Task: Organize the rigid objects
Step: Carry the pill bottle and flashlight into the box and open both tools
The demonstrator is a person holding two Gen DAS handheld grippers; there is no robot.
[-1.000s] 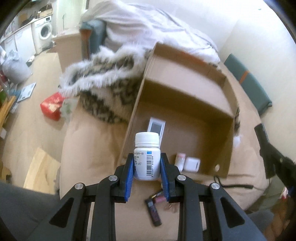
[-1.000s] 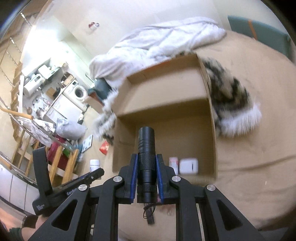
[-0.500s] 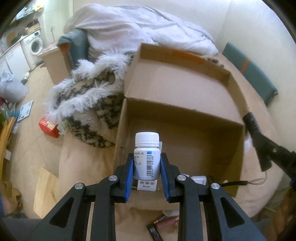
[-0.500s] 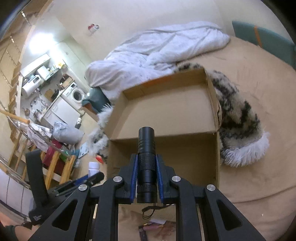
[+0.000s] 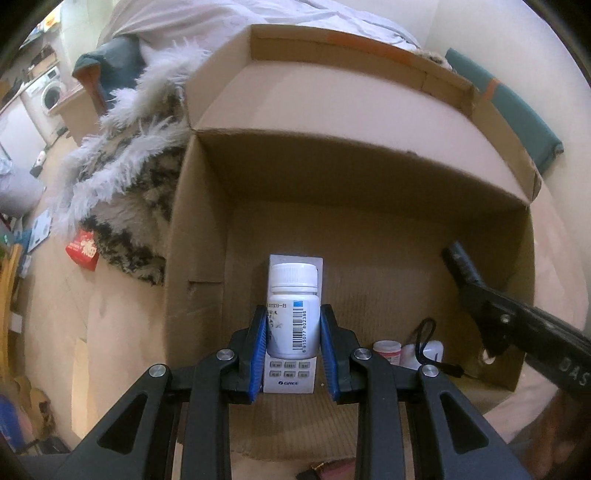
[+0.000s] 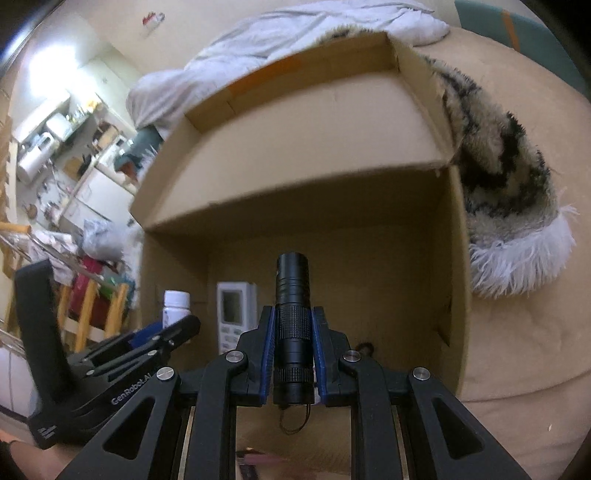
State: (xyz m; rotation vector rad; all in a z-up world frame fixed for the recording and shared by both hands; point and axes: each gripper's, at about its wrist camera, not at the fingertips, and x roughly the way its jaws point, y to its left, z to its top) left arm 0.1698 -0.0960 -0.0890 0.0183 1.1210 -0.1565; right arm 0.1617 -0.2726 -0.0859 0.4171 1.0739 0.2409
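My left gripper (image 5: pixel 293 332) is shut on a white pill bottle (image 5: pixel 293 310) with a barcode label, held upright over the open cardboard box (image 5: pixel 207 206). Beneath it on the box floor lies a white remote control (image 5: pixel 290 376). My right gripper (image 6: pixel 293 336) is shut on a black flashlight (image 6: pixel 291 325), also over the box (image 6: pixel 454 258). The right wrist view shows the same remote (image 6: pixel 234 314) and the pill bottle (image 6: pixel 176 306) at left in the left gripper (image 6: pixel 162 339). The flashlight (image 5: pixel 461 266) enters the left wrist view from the right.
A small red-capped bottle (image 5: pixel 386 350) and a white item (image 5: pixel 424 352) lie at the box's near wall. A furry patterned throw (image 5: pixel 133 192) and a white duvet (image 6: pixel 295 33) flank the box on the tan bed (image 6: pixel 517 350). A red packet (image 5: pixel 82 249) lies on the floor.
Both grippers have come down and forward over the box, each still holding its object. The box interior now fills both views and the remote lies directly under the pill bottle.
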